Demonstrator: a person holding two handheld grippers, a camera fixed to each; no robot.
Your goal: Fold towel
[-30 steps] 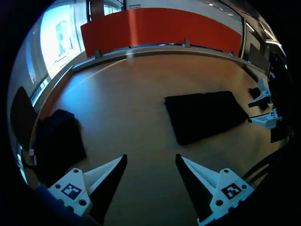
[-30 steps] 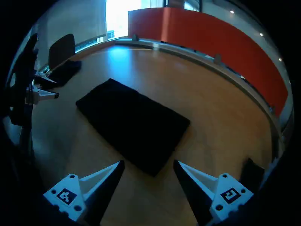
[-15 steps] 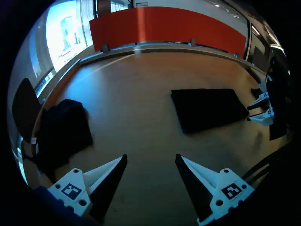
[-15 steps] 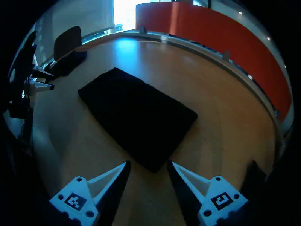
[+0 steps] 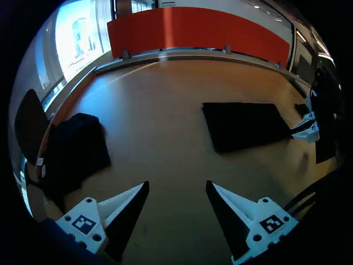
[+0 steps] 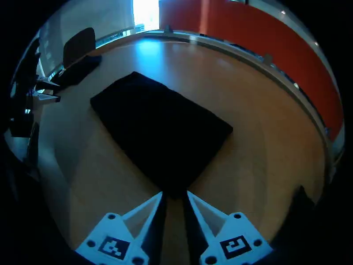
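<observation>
- The black towel [image 6: 159, 128] lies flat on the wooden tabletop [image 6: 264, 145].
- Right gripper [image 6: 174, 194]: fingers narrow about the towel's near corner, but firm contact cannot be confirmed. Verify the pinch before you lift.
- Left gripper [image 5: 176, 183]: wide, empty, well apart from the towel. Bring it to the adjacent corner.

wooden table [image 5: 154, 110] carries a flat black towel [image 5: 242, 123] and dark bundle [image 5: 75, 145].

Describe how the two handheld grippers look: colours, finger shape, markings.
The left gripper and right gripper look alike: white plastic fingers tapering to sharp points, with black inner faces. Each finger base carries a square black-and-white marker and small round holes. What look like thin dark cables curve beside the left one.
</observation>
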